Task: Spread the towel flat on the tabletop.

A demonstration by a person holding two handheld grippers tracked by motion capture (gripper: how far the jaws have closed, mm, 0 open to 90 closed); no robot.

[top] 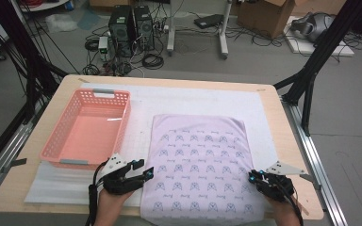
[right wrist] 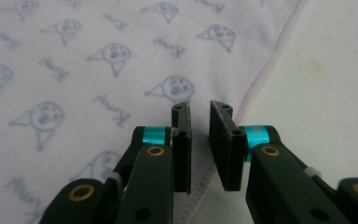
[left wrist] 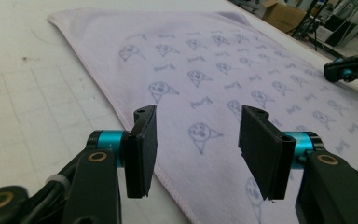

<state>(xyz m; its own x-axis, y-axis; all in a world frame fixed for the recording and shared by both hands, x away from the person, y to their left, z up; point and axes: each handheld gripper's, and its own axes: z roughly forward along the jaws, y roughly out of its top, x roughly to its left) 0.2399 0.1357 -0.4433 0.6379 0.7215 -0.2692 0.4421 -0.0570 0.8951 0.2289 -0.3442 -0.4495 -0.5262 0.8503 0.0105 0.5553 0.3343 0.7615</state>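
we read this as cloth folding. the printed cloth (top: 200,167) lies flat on the white mat (top: 193,96), just right of the pink basket (top: 87,127), with its near edge hanging toward the table's near side. everything below is placed relative to that cloth.

left gripper (top: 139,175) sits at the cloth's near-left hem. in the left gripper view its tongs (left wrist: 196,140) are spread wide, hem running under the gap, nothing pinched. right gripper (top: 256,179) sits at the cloth's near-right hem. in the right gripper view its tongs (right wrist: 199,140) stand narrowly apart, a thin gap showing, hem seam (right wrist: 256,79) just below them, no fabric between the pads that we can see.

so neither corner is held yet.

risks from here, our judgement:
- right tongs are nearly pressed together above the cloth, so they could close on air or just nip the seam, then the corner slips out on lift.
- left tongs straddle the hem loosely; if they close too high they miss the fabric, too low they drag the mat up with it.
- one side gripping before the other would skew the cloth and wrinkle the fold.
- the pink basket is near the left hand, so a wide swing could bump it.
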